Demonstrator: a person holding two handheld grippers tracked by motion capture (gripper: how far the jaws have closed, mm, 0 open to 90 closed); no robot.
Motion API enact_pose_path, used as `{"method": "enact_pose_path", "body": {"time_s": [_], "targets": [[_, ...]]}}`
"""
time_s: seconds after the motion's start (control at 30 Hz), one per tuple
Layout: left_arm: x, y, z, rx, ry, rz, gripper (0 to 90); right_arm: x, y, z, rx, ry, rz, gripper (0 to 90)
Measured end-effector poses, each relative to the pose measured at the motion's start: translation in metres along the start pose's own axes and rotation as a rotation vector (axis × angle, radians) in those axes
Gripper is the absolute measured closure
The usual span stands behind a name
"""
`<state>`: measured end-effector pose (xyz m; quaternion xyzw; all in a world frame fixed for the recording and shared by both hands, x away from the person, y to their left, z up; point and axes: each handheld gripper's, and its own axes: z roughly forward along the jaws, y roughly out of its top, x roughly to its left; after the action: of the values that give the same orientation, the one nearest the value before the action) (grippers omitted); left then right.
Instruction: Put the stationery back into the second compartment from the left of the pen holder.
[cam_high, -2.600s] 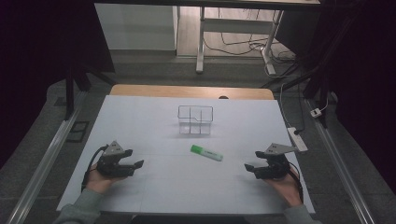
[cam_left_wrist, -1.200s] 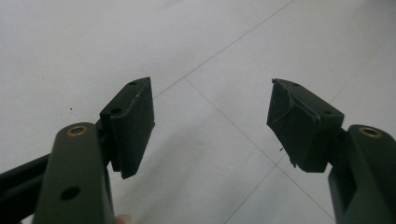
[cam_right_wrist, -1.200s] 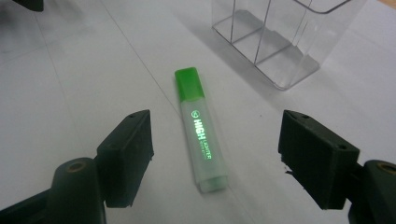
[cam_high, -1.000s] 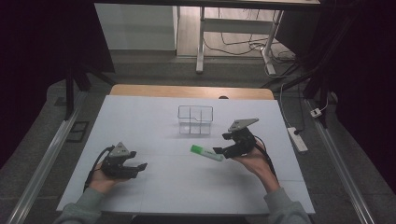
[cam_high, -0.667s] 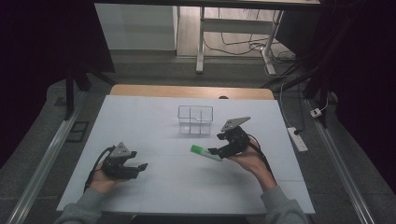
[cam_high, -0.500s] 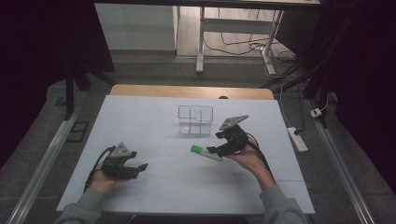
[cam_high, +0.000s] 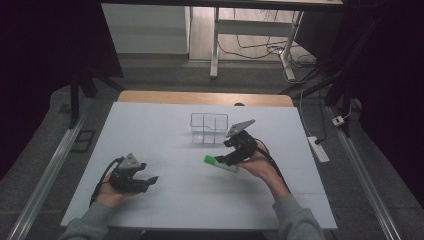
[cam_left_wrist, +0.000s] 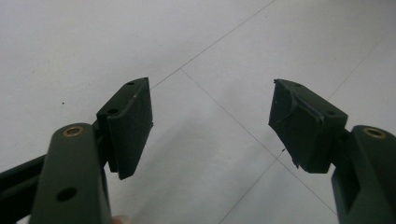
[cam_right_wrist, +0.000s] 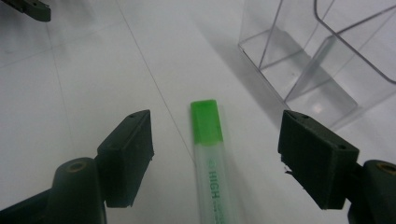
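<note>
R claw (cam_right_wrist: 215, 158) gaped wide astride green highlighter (cam_right_wrist: 212, 154), its long axis running betw jaws; L claw (cam_left_wrist: 210, 126) open, idle

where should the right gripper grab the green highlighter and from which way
Grip the highlighter across its clear barrel, just behind the green cap, coming down from above. It lies flat on the white table, so only its two long sides are free. The right gripper is open and already straddles it, one jaw on each side; closing there should probably hold it.
</note>
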<state>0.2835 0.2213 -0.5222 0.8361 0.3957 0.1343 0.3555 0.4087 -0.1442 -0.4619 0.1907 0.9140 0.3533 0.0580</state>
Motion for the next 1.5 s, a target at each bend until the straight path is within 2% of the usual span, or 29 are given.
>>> {"method": "enact_pose_path", "body": {"time_s": [0.17, 0.4, 0.67, 1.0, 1.13, 1.33, 1.5], "targets": [[0.0, 0.0, -0.001, -0.005, 0.005, 0.003, 30.3, 0.003, 0.006, 0.014, 0.047, 0.041, -0.036, 25.6], [0.0, 0.0, -0.001, -0.003, 0.006, 0.003, 30.3, 0.004, 0.009, 0.031, 0.115, 0.059, -0.053, 26.3], [0.001, -0.001, 0.0, 0.001, 0.004, 0.001, 30.2, 0.004, 0.008, 0.048, 0.179, 0.051, -0.066, 29.8], [0.001, -0.001, -0.001, 0.0, -0.001, 0.0, 30.1, -0.002, 0.005, 0.063, 0.214, 0.036, -0.071, 36.0], [0.002, -0.001, -0.002, -0.004, -0.007, -0.002, 30.1, -0.002, 0.003, 0.068, 0.233, 0.041, -0.074, 39.4], [0.002, -0.001, -0.002, -0.011, -0.012, -0.01, 30.0, 0.001, 0.004, 0.069, 0.25, 0.006, -0.112, 48.2], [0.001, -0.001, -0.002, -0.012, -0.015, -0.009, 30.0, 0.005, 0.005, 0.069, 0.255, 0.013, -0.134, 61.6]]}}
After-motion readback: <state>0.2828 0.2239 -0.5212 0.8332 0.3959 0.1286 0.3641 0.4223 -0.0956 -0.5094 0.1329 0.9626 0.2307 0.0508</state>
